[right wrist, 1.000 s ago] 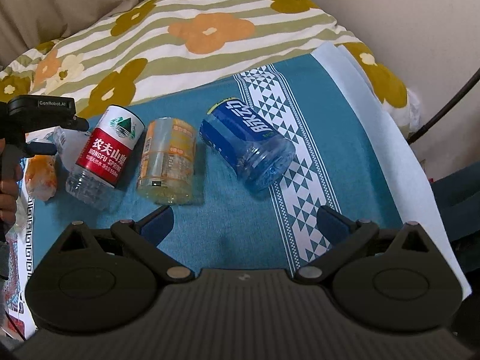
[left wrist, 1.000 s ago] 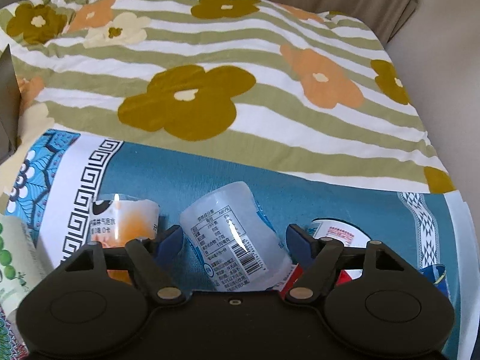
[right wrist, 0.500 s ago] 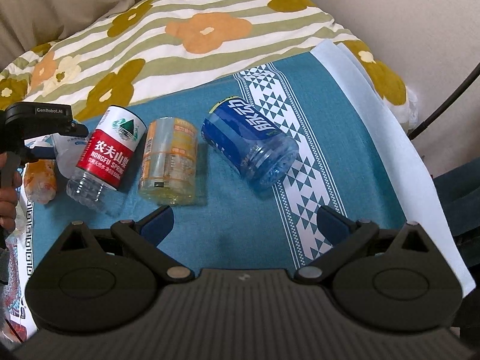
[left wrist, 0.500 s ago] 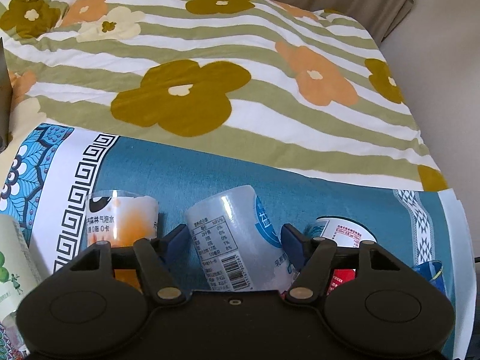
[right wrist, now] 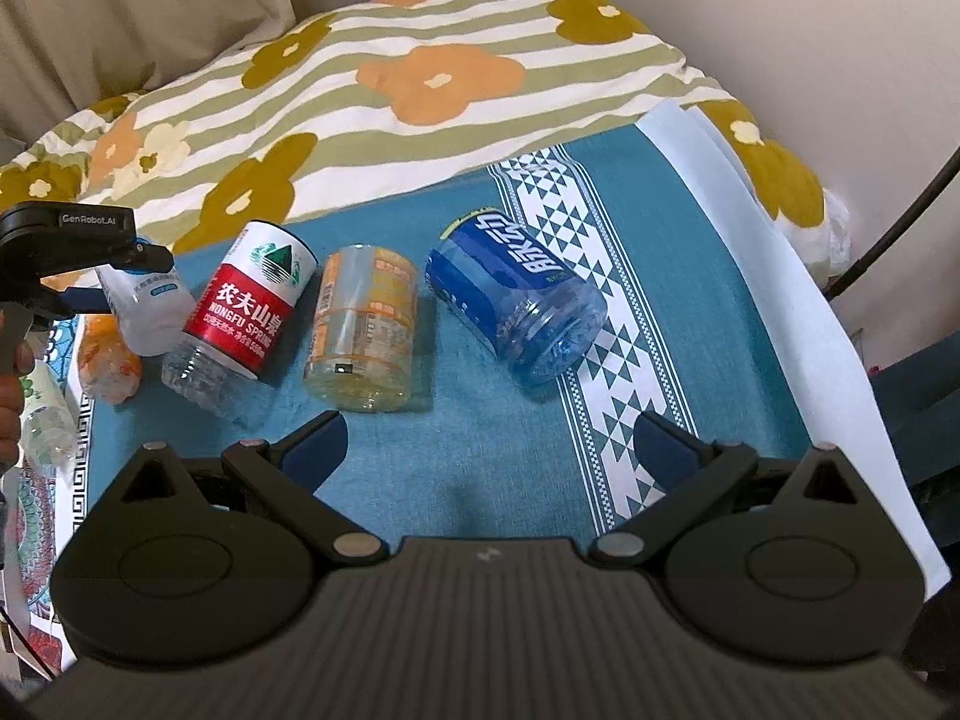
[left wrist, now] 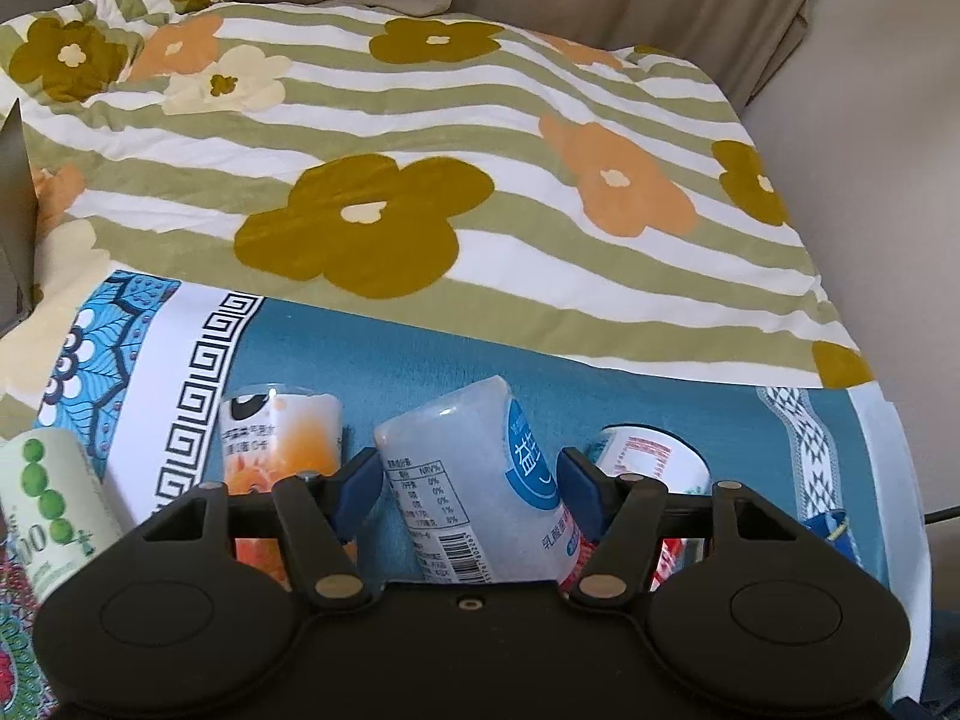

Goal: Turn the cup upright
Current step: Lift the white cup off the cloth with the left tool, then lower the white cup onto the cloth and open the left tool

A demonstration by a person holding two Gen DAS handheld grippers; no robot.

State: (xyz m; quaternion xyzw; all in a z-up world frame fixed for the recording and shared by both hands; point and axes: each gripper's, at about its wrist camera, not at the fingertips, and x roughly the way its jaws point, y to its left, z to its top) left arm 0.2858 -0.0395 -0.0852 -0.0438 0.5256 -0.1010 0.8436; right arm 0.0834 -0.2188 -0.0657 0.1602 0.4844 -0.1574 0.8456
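A frosted white cup with a blue label (left wrist: 480,480) is tilted between my left gripper's (left wrist: 471,480) blue pads, which press on both its sides. It also shows in the right wrist view (right wrist: 150,312), raised at one end off the teal cloth (right wrist: 480,468). My right gripper (right wrist: 489,441) is open and empty above the cloth, near a yellow cup (right wrist: 363,330) and a blue cup (right wrist: 516,300), both on their sides.
A red-labelled cup (right wrist: 246,312) and an orange cup (left wrist: 279,441) lie on their sides either side of the held cup. A green-dotted cup (left wrist: 48,492) lies at far left. A floral quilt (left wrist: 420,180) covers the far part. A wall (right wrist: 810,30) is at right.
My left gripper has closed in on the white cup and tilted its far end up off the cloth. The right gripper has barely moved.
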